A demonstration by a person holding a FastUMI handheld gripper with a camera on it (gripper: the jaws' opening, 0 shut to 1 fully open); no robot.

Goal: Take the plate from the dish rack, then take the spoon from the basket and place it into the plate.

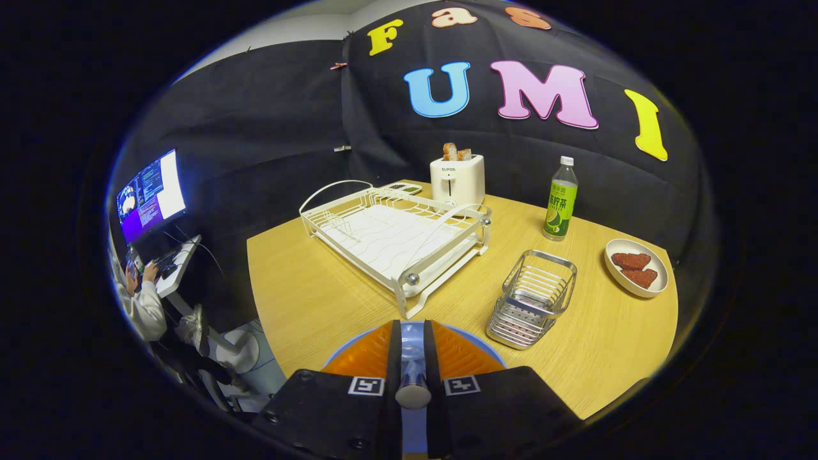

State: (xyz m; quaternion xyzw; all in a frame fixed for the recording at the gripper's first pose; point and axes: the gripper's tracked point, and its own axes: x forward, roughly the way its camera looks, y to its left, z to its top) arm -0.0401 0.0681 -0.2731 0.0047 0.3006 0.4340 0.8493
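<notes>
Dish rack mid-frame is empty, basket right of it looks empty too. Plate already on the worktop, bottom centre, right under the tool. Tool fingers pressed in on what looks like the spoon handle, held over the plate. Judging by that: plate step done, spoon fetched, only the drop into the plate left.

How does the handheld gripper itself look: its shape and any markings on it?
The gripper has two narrow, flat, parallel fingers on broad blocky mounts with small screw heads. Each mount carries a square black-and-white marker, one on the left and one on the right. The fingers clamp a spoon handle.
</notes>
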